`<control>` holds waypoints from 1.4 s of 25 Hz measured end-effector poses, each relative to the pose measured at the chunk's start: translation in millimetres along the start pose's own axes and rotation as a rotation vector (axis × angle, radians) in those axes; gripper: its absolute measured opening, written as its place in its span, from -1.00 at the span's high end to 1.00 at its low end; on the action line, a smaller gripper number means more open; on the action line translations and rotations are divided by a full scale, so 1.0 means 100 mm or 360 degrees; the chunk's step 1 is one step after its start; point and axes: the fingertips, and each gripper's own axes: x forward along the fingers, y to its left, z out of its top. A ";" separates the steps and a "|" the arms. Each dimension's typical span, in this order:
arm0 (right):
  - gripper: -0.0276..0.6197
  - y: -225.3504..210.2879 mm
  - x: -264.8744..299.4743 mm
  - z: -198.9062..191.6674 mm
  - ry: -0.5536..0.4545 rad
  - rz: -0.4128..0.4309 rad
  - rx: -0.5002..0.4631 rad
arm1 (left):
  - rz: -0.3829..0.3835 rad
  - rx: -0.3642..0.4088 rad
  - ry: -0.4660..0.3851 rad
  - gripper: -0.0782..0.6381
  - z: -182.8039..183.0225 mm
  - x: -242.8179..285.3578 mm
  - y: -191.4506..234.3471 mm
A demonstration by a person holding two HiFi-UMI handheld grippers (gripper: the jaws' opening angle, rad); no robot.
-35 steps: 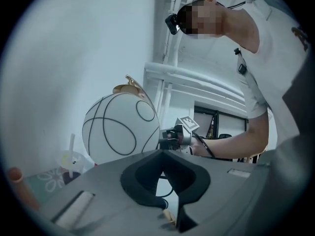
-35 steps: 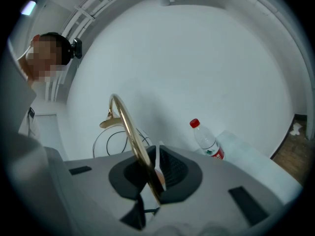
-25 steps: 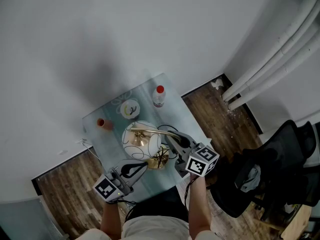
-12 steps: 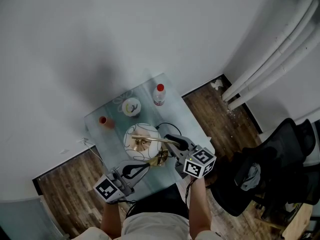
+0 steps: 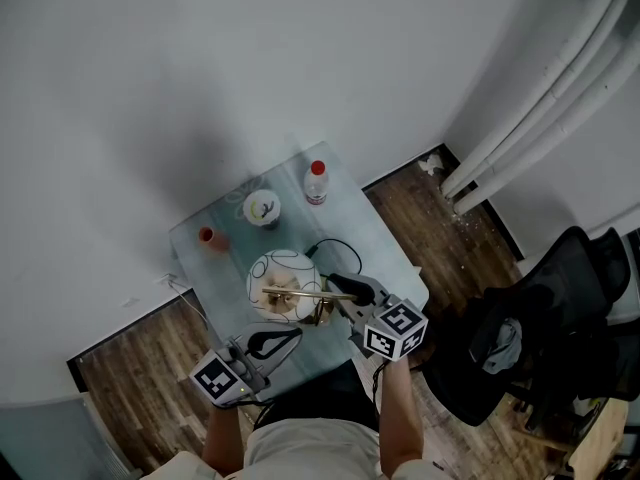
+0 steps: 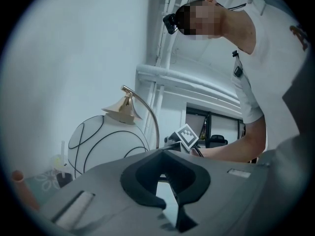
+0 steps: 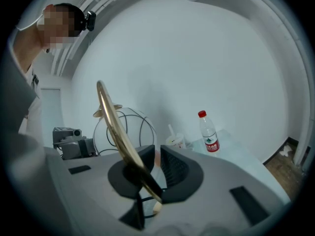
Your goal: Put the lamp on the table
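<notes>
The lamp, a white globe (image 5: 283, 280) with black line patterns and a curved gold arm (image 5: 303, 293), is over the near part of the glass table (image 5: 375, 238). My right gripper (image 5: 338, 290) is shut on the gold arm (image 7: 115, 127), which crosses its jaws (image 7: 153, 171) at a slant. My left gripper (image 5: 283, 336) is shut with nothing in it, just short of the globe at the near left. In the left gripper view the globe (image 6: 106, 144) and its gold cap (image 6: 122, 111) rise beyond the closed jaws (image 6: 165, 191).
A water bottle with a red cap (image 5: 316, 183), a white cup (image 5: 262, 208) and a small orange object (image 5: 206, 236) stand along the table's far side. A black cord (image 5: 322, 251) lies by the lamp. A black office chair (image 5: 540, 353) stands to the right; white pipes (image 5: 540, 108) run up the wall.
My right gripper has carried the lamp a little further over the table and lower, and the globe now sits closer to the glass. The left gripper has barely moved.
</notes>
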 end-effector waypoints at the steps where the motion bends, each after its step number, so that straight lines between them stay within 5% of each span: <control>1: 0.79 0.01 -0.01 -0.01 -0.0001 -0.0006 -0.0005 | -0.0004 0.0000 0.0006 0.78 -0.01 0.00 -0.02; 20: 0.59 0.15 -0.24 -0.06 -0.0045 0.0003 -0.0056 | -0.0058 -0.0035 0.0003 0.78 -0.06 -0.07 -0.21; 22: 0.43 0.16 -0.28 -0.07 -0.0043 0.0003 -0.0053 | -0.0063 -0.0030 0.0014 0.78 -0.07 -0.07 -0.22; 35: 0.42 0.22 -0.48 -0.05 -0.0049 -0.0047 -0.0155 | -0.0024 -0.0037 0.0000 0.78 -0.04 -0.12 -0.22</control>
